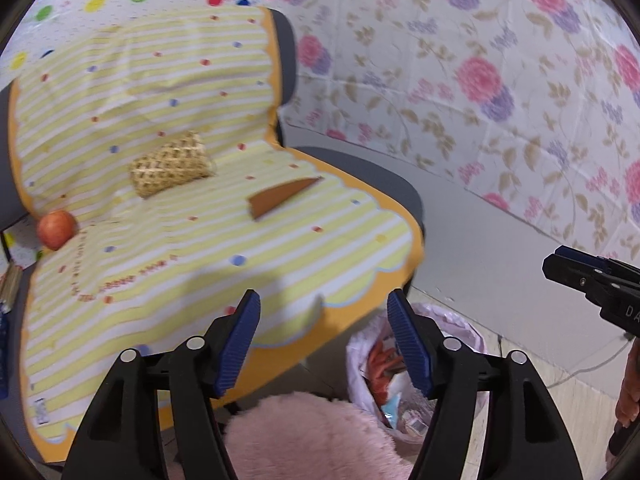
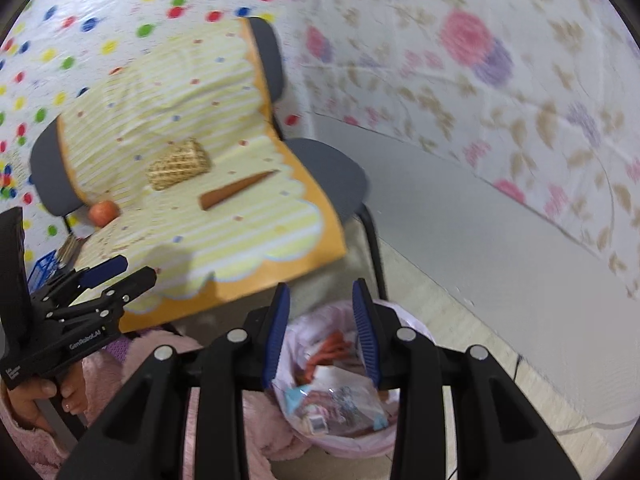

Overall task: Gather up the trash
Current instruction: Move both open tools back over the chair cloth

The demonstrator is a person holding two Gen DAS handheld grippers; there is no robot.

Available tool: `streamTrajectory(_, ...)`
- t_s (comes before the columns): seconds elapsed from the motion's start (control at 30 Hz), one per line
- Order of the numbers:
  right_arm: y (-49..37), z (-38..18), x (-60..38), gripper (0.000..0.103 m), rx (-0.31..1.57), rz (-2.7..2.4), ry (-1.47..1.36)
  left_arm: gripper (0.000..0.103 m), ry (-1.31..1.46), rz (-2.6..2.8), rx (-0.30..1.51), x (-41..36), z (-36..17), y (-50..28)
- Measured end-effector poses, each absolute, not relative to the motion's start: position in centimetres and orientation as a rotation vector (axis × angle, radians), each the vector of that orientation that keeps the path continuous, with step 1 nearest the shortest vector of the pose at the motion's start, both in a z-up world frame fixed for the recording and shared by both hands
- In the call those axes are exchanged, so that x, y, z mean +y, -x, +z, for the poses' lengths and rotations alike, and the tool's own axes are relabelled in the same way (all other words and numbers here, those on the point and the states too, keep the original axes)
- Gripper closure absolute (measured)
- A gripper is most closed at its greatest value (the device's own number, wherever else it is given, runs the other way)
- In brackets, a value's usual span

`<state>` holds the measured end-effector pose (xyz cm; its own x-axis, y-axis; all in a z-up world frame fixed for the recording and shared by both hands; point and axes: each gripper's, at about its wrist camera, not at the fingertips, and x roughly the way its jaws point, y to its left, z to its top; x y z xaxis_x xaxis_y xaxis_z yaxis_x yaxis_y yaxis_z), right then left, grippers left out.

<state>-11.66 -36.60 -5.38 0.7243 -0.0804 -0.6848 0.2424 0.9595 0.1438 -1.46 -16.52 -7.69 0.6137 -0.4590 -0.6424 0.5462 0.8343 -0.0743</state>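
Two grippers, both empty, fingers spread: left gripper (image 1: 323,344) wide over the near edge of the yellow-striped cloth on the chair (image 1: 180,216), right gripper (image 2: 320,336) above the pink-lined trash bin (image 2: 340,392) on the floor, right of the chair. Bin holds wrappers and orange scraps. On the cloth: brown triangular cardboard scrap (image 1: 280,198), woven straw pouch (image 1: 172,168) behind it, red apple (image 1: 57,229) far left.
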Motion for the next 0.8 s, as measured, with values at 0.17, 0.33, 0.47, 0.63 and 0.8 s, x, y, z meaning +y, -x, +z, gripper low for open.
streamTrajectory(0.17,8.8,-4.6,-34.7,0.064,0.735,-0.13,-0.194,0.033,-0.105,-0.505,0.687,-13.6,-6.7,0.1)
streamTrajectory(0.33,5.1,-4.3,-32.9,0.056,0.746,-0.092,-0.153,0.031,-0.077,-0.419,0.689,-10.3,-6.5,-2.4)
streamTrajectory(0.47,2.4,-4.5,-31.8,0.046,0.76,-0.073,-0.137,0.03,-0.051,-0.352,0.689,-7.5,-6.3,-4.5)
streamTrajectory(0.63,-1.2,-4.9,-30.4,0.038,0.766,-0.046,-0.102,0.021,-0.043,-0.262,0.666,-4.5,-5.9,-7.9)
streamTrajectory(0.8,-5.9,-6.3,-29.3,0.036,0.783,-0.033,-0.094,0.02,-0.043,-0.215,0.678,-2.7,-6.6,-11.7)
